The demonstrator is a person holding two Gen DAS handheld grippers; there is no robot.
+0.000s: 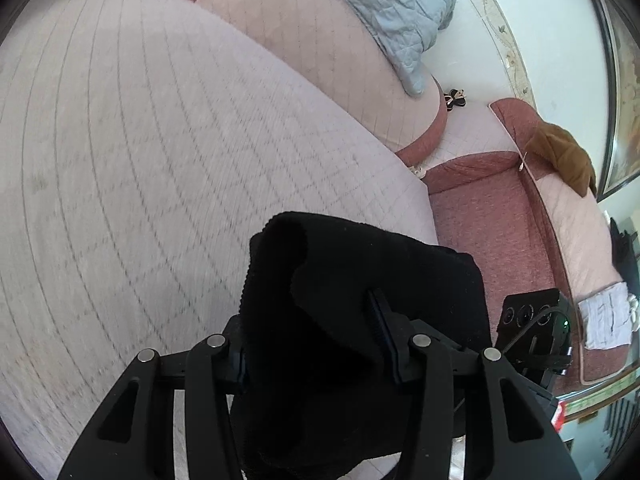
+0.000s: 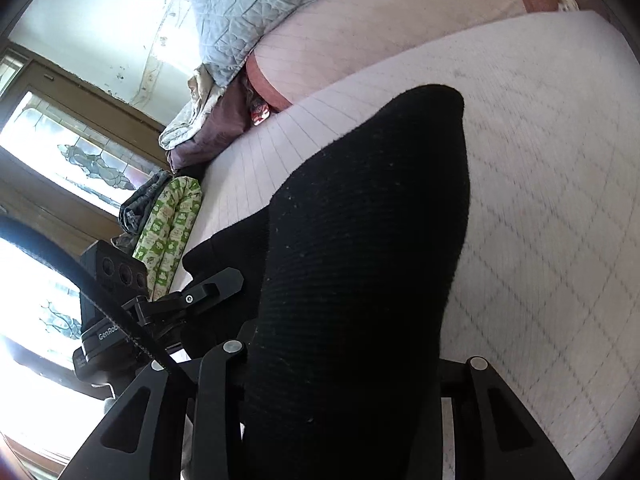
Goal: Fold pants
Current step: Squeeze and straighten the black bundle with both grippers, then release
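Quilted pale mattress surface [image 1: 160, 152] fills most of both wrist views and serves as the work area. Black pants [image 2: 360, 240] of ribbed knit fabric occupy the near centre of each view, bunched between the fingers of both tools and raised off the quilted surface. Left gripper [image 1: 316, 344] is clenched on the pants: fabric fills the gap between its fingers and drapes over them, with one dark finger pad [image 1: 380, 320] pressing into the cloth. Right gripper [image 2: 344, 364] grasps the pants too; a thick fold rises from between its linkage arms toward the far side, hiding the fingertips. Each tool appears at the edge of the other's view, close beside it. Farther out, a pink quilted cushion [image 1: 320, 60] lies beyond the mattress, with a grey-blue quilt [image 1: 396, 12] on top of it. A brown garment [image 1: 564, 156] rests on a pink seat at far right. Green patterned fabric [image 2: 168, 224] lies at the left mattress edge, before a stained-glass window [image 2: 80, 160].
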